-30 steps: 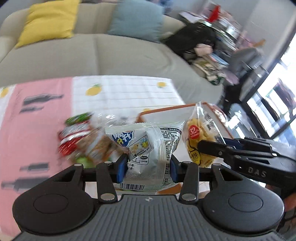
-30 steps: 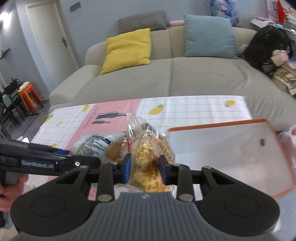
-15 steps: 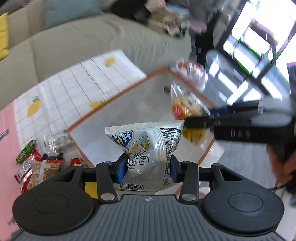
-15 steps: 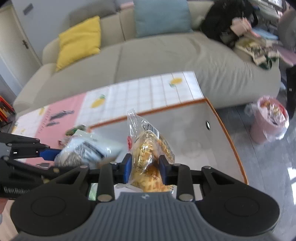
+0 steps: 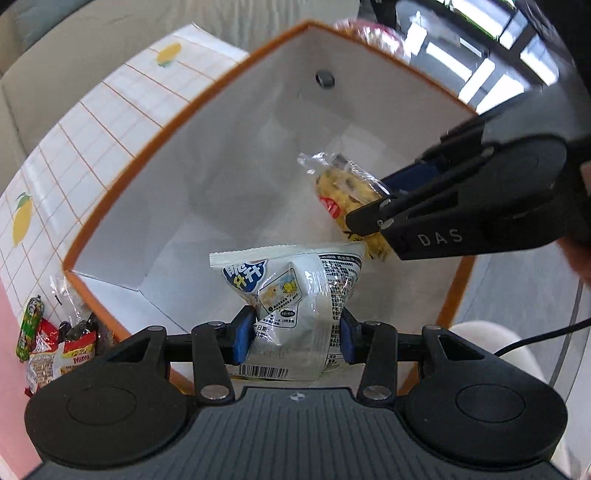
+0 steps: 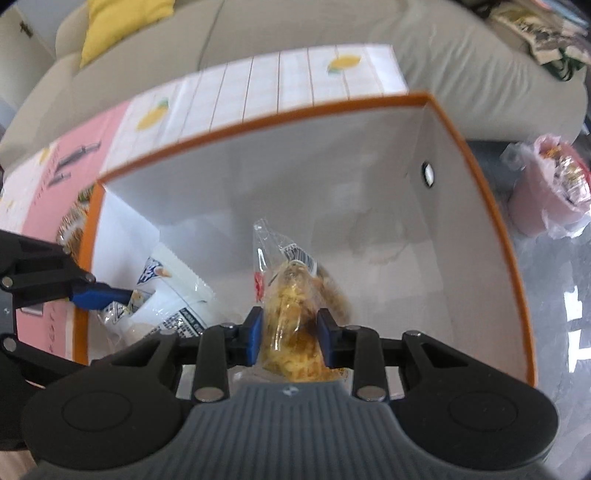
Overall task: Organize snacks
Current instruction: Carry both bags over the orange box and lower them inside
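Note:
My left gripper point(image 5: 297, 334) is shut on a white snack packet with blue print point(image 5: 295, 291) and holds it inside the white box with an orange rim point(image 5: 207, 92). My right gripper point(image 6: 290, 341) is shut on a clear bag of yellow snacks point(image 6: 291, 317), also inside the box point(image 6: 258, 122). In the left wrist view the right gripper point(image 5: 388, 201) reaches in from the right with the yellow bag point(image 5: 343, 192). In the right wrist view the left gripper point(image 6: 99, 295) comes in from the left with the white packet point(image 6: 166, 295).
Several loose snack packets point(image 5: 48, 339) lie on the tablecloth left of the box. The cloth is white-checked with lemons point(image 6: 295, 81) and pink at the left point(image 6: 74, 155). A grey sofa point(image 6: 295, 33) stands behind. A pink bin with a bag point(image 6: 550, 188) sits on the floor at the right.
Both grippers have carried their packets from above the table over the box rim and down into the box. Both stay shut on their packets.

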Available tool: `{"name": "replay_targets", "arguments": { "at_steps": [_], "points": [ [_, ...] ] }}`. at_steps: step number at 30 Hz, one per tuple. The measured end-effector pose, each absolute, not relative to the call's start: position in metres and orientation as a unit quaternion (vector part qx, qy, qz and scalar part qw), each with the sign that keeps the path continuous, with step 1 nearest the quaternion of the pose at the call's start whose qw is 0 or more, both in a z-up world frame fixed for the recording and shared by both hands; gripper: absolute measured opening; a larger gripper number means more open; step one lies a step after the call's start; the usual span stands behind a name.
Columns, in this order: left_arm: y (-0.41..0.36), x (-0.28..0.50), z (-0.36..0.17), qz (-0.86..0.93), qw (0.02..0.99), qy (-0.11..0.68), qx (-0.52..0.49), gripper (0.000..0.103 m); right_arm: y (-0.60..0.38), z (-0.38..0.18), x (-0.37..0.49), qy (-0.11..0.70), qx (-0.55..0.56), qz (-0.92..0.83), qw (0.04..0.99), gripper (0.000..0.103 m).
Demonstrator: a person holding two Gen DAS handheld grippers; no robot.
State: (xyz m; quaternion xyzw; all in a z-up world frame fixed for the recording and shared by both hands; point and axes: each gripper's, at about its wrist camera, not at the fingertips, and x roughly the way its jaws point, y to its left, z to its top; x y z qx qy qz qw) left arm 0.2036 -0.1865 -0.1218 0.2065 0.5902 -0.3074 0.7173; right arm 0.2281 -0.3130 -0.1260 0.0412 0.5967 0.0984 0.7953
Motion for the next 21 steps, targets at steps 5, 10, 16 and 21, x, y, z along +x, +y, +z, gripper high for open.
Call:
{"name": "replay_targets", "arguments": {
  "at_steps": [5,10,16,21],
  "points": [
    [-0.189,0.206,-0.138,-0.305,0.699,0.611,0.214,0.052,-0.307,-0.137,0.236,0.622,0.016,0.114,0.775,0.031],
    [-0.193,0.203,-0.146,-0.302,0.687,0.620,0.227,0.056,-0.301,-0.149,0.241,0.642,0.009,0.130,0.755,0.036],
    [-0.195,0.205,-0.149,-0.296,0.686,0.622,0.236,0.069,-0.296,-0.163,0.243,0.655,0.019,0.136,0.743,0.041],
    [-0.194,0.205,-0.145,-0.296,0.693,0.612,0.238,0.072,-0.295,-0.166,0.245,0.662,0.023,0.133,0.737,0.043]
  ]
}}
